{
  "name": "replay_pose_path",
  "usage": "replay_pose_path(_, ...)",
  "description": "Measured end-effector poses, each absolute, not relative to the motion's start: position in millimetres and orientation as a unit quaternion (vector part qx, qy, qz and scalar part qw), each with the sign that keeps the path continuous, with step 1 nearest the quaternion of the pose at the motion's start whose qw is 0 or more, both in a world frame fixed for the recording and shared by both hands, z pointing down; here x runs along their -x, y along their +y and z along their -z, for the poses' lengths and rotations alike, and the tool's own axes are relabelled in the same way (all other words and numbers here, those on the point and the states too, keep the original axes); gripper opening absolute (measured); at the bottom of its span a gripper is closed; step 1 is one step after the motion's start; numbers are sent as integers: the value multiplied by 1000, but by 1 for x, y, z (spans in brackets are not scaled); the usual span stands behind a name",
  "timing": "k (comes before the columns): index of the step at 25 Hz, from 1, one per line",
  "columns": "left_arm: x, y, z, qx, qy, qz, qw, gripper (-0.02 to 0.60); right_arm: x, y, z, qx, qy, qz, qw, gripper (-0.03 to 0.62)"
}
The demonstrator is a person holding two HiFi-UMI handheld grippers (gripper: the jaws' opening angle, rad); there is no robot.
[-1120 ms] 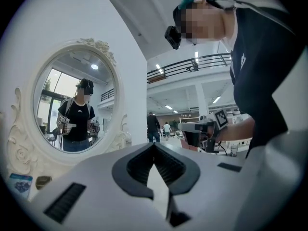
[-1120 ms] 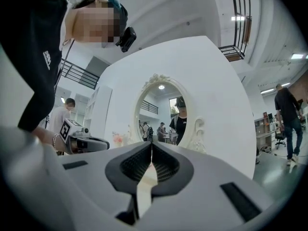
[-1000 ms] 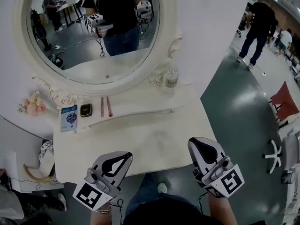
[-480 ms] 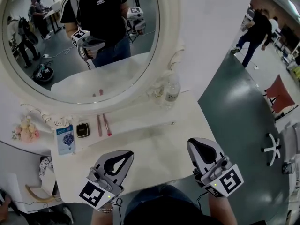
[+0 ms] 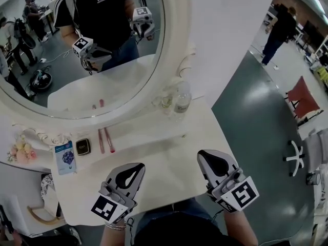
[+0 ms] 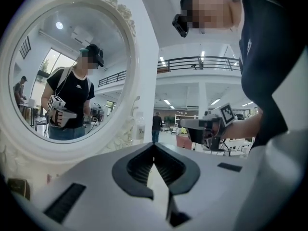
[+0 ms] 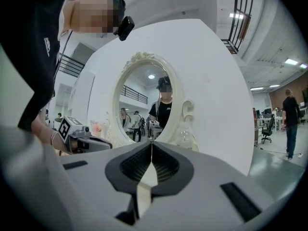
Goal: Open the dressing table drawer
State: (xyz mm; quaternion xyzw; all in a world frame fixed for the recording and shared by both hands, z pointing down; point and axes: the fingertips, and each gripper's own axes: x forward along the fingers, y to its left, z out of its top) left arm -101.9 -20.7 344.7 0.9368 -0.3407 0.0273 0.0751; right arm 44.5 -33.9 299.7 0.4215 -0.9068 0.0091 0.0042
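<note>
The white dressing table [image 5: 164,150] stands below me with its oval mirror [image 5: 77,45] behind it. The drawer front is hidden under the tabletop's near edge. My left gripper [image 5: 136,166] hovers over the front left of the tabletop, shut and holding nothing. Over the front right, my right gripper [image 5: 205,156] hovers the same way, shut and holding nothing. In the left gripper view, the left gripper [image 6: 154,146] points level toward the mirror. The right gripper [image 7: 151,143] faces the mirror frame in its own view, with the jaws meeting at the tip.
A clear bottle [image 5: 181,99] stands at the mirror's right foot. On the low shelf lie a blue packet [image 5: 65,157], a dark compact [image 5: 83,146] and two pink sticks [image 5: 105,140]. Flowers [image 5: 19,150] sit at far left. A red chair [image 5: 302,99] and a person [image 5: 279,27] are off right.
Both grippers have moved forward over the tabletop and a little lower, staying shut. The view has shifted, so the table and mirror sit further left and up.
</note>
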Motion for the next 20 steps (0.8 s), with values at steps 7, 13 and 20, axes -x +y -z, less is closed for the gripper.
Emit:
replay_pose_path(7,87,-41,-379,-927,-363,-36,94,15,-56,-63,-347,-407,-910,-65,49,17)
replay_pose_path(13,71,-52,-408,-921,-370,-55,111,15,-63,-81,-379,-388,-914,-80,88,18)
replay_pose_path(20,61,-62,-439,-917,-370,-79,128,15,-62,-93,-409,-365,-918,-99,120,18)
